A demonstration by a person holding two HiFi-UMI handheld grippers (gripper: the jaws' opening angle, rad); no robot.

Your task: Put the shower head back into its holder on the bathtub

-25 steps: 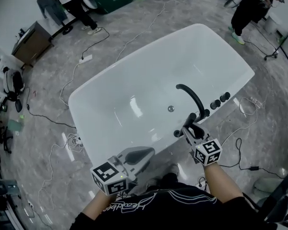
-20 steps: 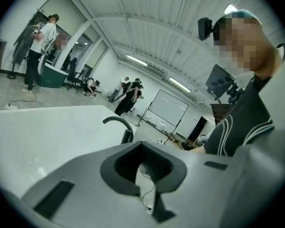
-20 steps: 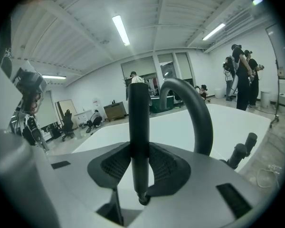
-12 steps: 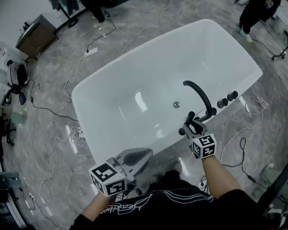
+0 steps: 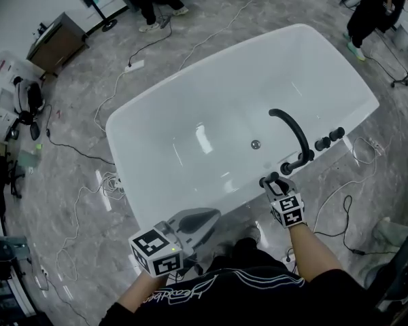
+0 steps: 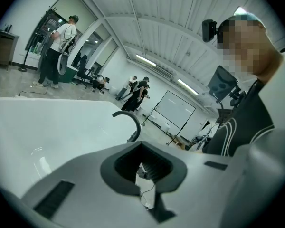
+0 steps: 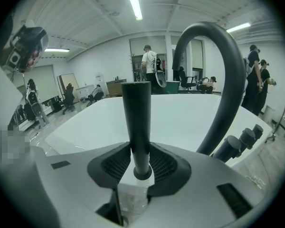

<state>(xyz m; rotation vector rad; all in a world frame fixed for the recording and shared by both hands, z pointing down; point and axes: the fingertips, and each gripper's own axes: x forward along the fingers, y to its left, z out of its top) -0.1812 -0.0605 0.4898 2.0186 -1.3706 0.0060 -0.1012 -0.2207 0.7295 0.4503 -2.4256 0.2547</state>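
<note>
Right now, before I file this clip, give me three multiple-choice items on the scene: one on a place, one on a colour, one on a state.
1. Where is the shower head?
A. lying on the floor
B. upright between the jaws of the right gripper
C. hung on a wall

2. What colour is the arched spout?
A. chrome
B. white
C. black

3. How do the jaws of the left gripper stand?
A. together, with nothing between them
B. wide apart
C. closed on a hose

Answers:
1 B: the right gripper view shows its black handle standing between the pads.
2 C: it arcs dark against the white bathtub.
3 A: the left gripper view shows them met and empty.
</note>
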